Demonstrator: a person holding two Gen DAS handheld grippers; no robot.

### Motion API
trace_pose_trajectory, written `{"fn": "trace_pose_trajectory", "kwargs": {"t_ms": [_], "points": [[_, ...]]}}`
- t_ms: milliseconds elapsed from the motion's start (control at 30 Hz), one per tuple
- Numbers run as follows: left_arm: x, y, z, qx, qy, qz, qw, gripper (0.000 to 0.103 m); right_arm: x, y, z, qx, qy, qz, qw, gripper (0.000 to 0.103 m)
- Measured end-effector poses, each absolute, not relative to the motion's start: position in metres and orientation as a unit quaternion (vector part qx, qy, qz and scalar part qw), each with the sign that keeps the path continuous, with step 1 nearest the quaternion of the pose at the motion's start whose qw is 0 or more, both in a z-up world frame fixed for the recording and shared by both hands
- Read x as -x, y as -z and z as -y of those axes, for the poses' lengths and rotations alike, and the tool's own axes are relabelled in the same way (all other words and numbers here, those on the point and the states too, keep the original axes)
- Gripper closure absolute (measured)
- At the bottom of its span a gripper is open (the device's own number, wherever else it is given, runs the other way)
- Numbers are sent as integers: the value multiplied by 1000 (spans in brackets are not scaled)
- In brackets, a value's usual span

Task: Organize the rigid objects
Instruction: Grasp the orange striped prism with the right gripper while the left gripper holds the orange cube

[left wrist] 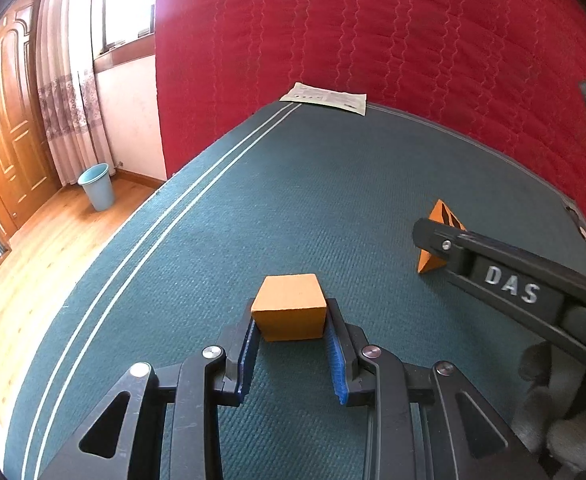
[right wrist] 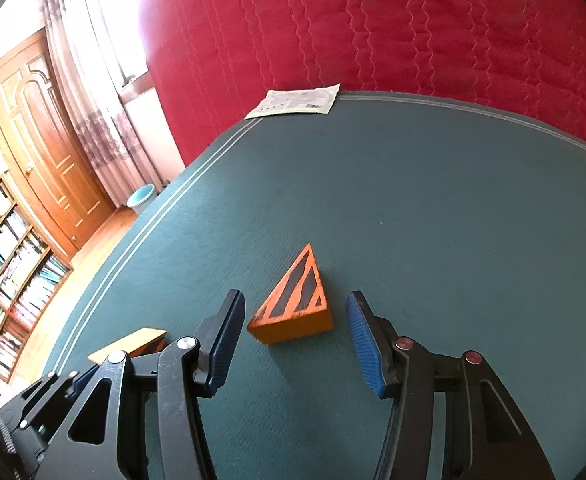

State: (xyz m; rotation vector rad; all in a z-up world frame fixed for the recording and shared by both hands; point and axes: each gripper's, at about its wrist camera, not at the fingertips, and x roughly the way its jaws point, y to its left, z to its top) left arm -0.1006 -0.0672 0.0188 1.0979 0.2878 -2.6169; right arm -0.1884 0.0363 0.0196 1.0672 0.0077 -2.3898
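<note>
An orange block [left wrist: 289, 306] rests on the teal mat [left wrist: 293, 200] between the blue pads of my left gripper [left wrist: 289, 322], whose jaws close against its two sides. It also shows at the lower left of the right wrist view [right wrist: 131, 346]. An orange triangular wedge with black stripes [right wrist: 293, 300] lies on the mat between the spread fingers of my right gripper [right wrist: 295, 312], which is open and does not touch it. In the left wrist view the wedge [left wrist: 439, 216] is partly hidden behind my right gripper's finger [left wrist: 433, 236].
A white printed sheet [left wrist: 325, 98] lies at the mat's far edge against a red quilted cover [left wrist: 373, 32]. Off the mat's left side are wooden floor, a blue bin [left wrist: 97, 186], a wooden door [right wrist: 41, 128] and bookshelves [right wrist: 9, 264].
</note>
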Motion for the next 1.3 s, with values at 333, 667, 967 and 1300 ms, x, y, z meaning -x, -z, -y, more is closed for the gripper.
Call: {"fn": "trace_pose_trajectory", "kwargs": {"t_ms": [333, 667, 967, 1300], "points": [[102, -18, 66, -382, 907, -99, 145, 71, 193, -13, -25, -397, 882, -30, 251, 59], [101, -18, 68, -382, 909, -101, 136, 71, 184, -13, -35, -392, 886, -22, 246, 59], [101, -20, 66, -379, 911, -103, 126, 71, 156, -14, -62, -386, 891, -9, 240, 59], [101, -21, 61, -376, 914, -95, 124, 71, 127, -16, -93, -382, 896, 13, 228, 59]]}}
